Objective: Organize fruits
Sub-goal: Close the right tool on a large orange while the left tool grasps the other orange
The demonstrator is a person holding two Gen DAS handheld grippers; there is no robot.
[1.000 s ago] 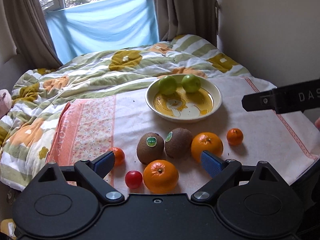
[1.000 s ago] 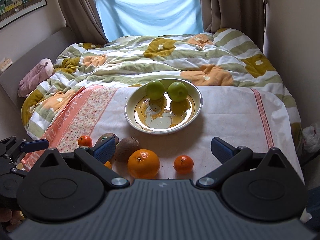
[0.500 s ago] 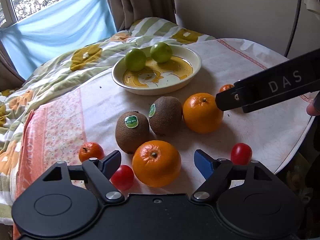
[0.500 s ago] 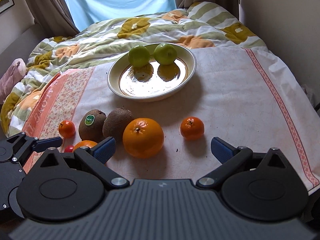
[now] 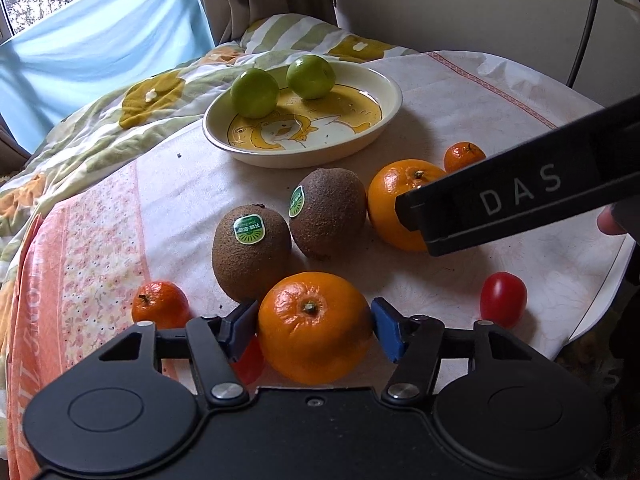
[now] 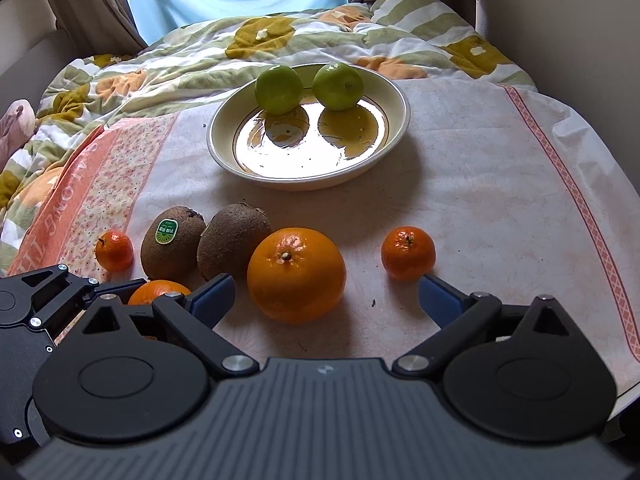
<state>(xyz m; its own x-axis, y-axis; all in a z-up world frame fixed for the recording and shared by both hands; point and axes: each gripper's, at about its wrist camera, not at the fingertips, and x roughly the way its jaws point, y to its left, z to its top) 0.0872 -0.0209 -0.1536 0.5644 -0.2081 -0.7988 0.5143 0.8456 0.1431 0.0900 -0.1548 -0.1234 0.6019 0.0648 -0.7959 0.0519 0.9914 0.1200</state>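
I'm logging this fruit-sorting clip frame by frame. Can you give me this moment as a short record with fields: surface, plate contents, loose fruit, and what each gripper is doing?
surface: table under a patterned cloth
plate: two green fruits, nothing else
loose fruit: two kiwis, near orange, far orange, two small mandarins, cherry tomatoes
left gripper: jaws closing around the near orange, pads at its sides
right gripper: open, empty, the far orange just ahead between its fingers

Ahead of left claw (image 5: 314,326): kiwis (image 5: 252,254) block.
Right of it: bare bench (image 5: 436,276), then tomato (image 5: 503,299).
Right claw (image 6: 324,300): orange (image 6: 296,274) between jaws.
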